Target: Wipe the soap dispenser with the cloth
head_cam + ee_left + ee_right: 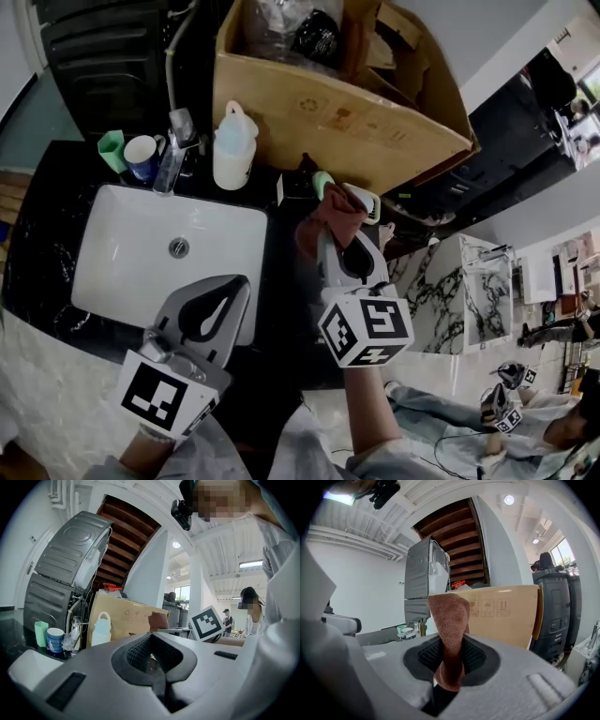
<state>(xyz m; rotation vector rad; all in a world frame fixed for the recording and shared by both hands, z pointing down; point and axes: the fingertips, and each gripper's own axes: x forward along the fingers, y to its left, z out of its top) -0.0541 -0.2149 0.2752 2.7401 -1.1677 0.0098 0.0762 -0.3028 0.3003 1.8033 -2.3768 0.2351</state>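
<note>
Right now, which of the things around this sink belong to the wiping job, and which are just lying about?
Part of the job:
cloth, clamped in the right gripper
white bottle, apparently the soap dispenser

Just lying about:
green cup
blue-and-white cup
faucet
sink
cardboard box

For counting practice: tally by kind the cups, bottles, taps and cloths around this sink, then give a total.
cups: 2, a green cup and a blue cup
bottle: 1
tap: 1
cloth: 1
Total: 5
</note>
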